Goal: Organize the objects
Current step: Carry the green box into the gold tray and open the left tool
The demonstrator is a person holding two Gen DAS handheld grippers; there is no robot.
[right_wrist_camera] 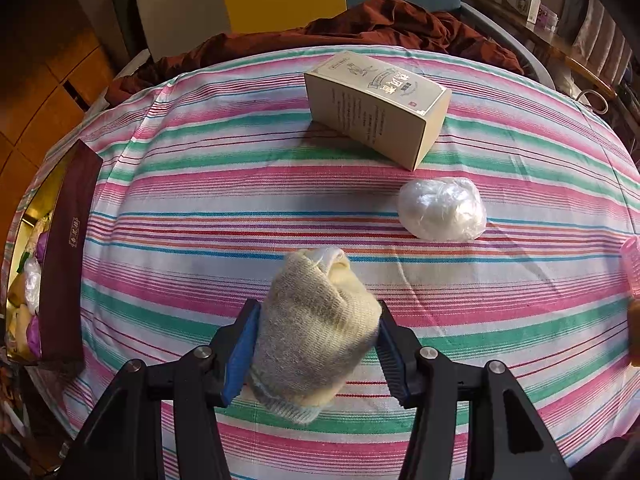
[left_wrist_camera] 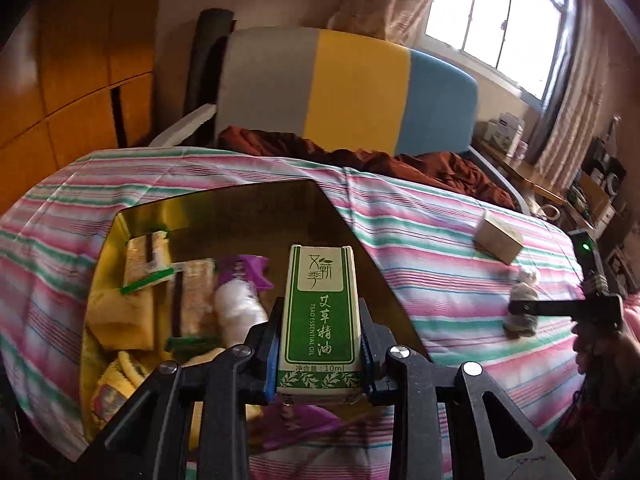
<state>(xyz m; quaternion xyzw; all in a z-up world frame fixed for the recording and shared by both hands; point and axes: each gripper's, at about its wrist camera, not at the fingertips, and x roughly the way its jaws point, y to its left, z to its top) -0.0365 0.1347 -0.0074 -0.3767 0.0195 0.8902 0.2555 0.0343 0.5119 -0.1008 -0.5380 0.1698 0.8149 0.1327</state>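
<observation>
My left gripper (left_wrist_camera: 320, 340) is shut on a small green-and-white essential oil box (left_wrist_camera: 319, 312), held upright above the near right corner of an open gold-lined storage box (left_wrist_camera: 248, 208). That box holds yellow cloth, soap-like packets and purple and white bundles. My right gripper (right_wrist_camera: 316, 344) has its jaws around a rolled beige-grey knitted sock (right_wrist_camera: 316, 332) lying on the striped bedsheet (right_wrist_camera: 240, 184); the pads touch its sides. The right gripper also shows at the right edge of the left wrist view (left_wrist_camera: 520, 306), at the sock (left_wrist_camera: 520, 316).
A cream carton (right_wrist_camera: 380, 108) lies farther on the sheet, with a white plastic-wrapped bundle (right_wrist_camera: 442, 208) in front of it. The storage box's dark red wall (right_wrist_camera: 64, 248) is at the left. A pink object (right_wrist_camera: 632, 268) is at the right edge. Brown bedding (right_wrist_camera: 360, 24) lies behind.
</observation>
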